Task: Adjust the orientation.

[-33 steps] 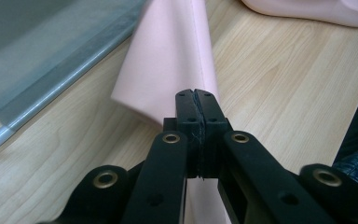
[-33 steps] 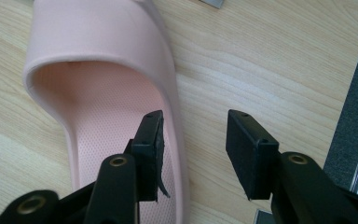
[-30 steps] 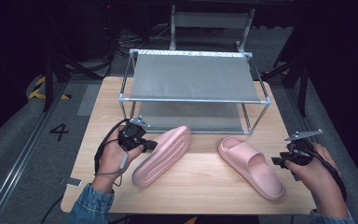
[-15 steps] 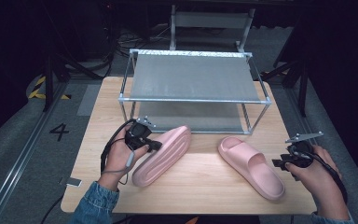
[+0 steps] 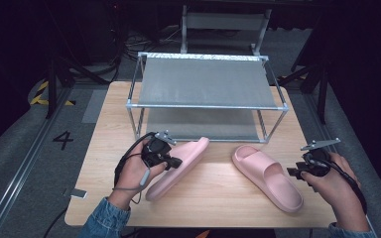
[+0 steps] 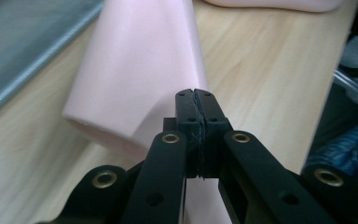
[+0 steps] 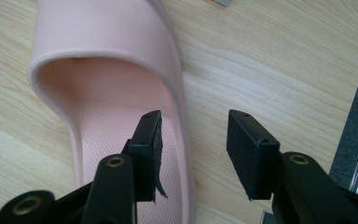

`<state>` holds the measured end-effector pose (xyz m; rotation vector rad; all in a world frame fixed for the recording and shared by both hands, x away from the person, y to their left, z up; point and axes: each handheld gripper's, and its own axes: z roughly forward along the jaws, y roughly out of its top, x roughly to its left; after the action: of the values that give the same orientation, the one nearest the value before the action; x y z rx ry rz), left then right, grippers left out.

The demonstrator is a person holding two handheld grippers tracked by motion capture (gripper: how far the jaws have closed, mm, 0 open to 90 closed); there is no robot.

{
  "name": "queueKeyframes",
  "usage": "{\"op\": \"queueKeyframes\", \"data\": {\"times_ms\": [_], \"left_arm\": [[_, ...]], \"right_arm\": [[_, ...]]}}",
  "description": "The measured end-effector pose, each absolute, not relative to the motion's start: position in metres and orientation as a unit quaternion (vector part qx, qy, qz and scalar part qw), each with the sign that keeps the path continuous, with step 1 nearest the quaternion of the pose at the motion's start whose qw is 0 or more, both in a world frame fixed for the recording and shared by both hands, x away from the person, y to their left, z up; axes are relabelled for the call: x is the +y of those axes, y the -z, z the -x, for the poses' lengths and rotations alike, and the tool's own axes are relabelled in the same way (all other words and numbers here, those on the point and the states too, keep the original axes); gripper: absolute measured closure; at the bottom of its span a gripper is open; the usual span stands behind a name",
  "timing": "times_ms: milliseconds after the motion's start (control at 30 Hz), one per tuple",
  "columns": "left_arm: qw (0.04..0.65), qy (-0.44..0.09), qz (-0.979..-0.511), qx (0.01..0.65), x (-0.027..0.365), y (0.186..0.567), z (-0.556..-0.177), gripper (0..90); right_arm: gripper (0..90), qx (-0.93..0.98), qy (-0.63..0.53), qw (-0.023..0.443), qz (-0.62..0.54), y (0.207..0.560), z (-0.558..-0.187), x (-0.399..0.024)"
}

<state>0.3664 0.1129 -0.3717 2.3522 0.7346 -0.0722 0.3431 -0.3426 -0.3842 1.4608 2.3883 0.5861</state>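
Observation:
Two pink slippers lie on the wooden table [image 5: 218, 198]. The left slipper [image 5: 193, 148] lies slanted with its toe toward the rack. My left gripper [image 5: 177, 162] is over its middle, jaws shut together with nothing seen between them. In the left gripper view the shut tips [image 6: 196, 100] hover just above that slipper's strap [image 6: 135, 70]. The right slipper [image 5: 265, 176] lies sole down. My right gripper [image 5: 291, 172] is at its right side, open. In the right gripper view the jaws [image 7: 195, 123] straddle the slipper's side rim [image 7: 184, 107], one pad over the footbed and one over the table, neither pressing.
A metal rack [image 5: 206, 82] with two grey shelves stands at the back of the table, close behind the slippers. A small white tag [image 5: 77, 193] lies at the table's front left edge. Bare wood lies between the slippers and along the front edge.
My left hand has moved to the right, bringing its shut gripper over the left slipper. The right hand and both slippers have stayed put.

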Motion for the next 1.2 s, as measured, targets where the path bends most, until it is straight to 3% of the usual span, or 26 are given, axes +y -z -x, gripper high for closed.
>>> {"op": "queueKeyframes", "data": {"times_ms": [167,367,633,933,1200], "left_arm": [[0.322,0.044,-0.908,0.263,0.100,0.374,-0.355,84.2],[0.301,0.044,-0.922,0.240,0.085,0.372,-0.336,67.1],[0.276,0.050,-0.934,0.224,0.076,0.376,-0.330,63.6],[0.267,0.069,-0.936,0.219,0.066,0.388,-0.326,49.5],[0.262,0.083,-0.939,0.205,0.050,0.405,-0.324,48.2]], "right_arm": [[56.1,0.831,-0.205,0.141,-0.497,0.384,-0.347,-0.338],[55.1,0.833,-0.208,0.145,-0.492,0.383,-0.352,-0.333],[54.6,0.834,-0.209,0.142,-0.491,0.383,-0.352,-0.332],[54.5,0.833,-0.210,0.144,-0.491,0.384,-0.351,-0.335],[54.4,0.833,-0.208,0.142,-0.493,0.384,-0.351,-0.336]]}}
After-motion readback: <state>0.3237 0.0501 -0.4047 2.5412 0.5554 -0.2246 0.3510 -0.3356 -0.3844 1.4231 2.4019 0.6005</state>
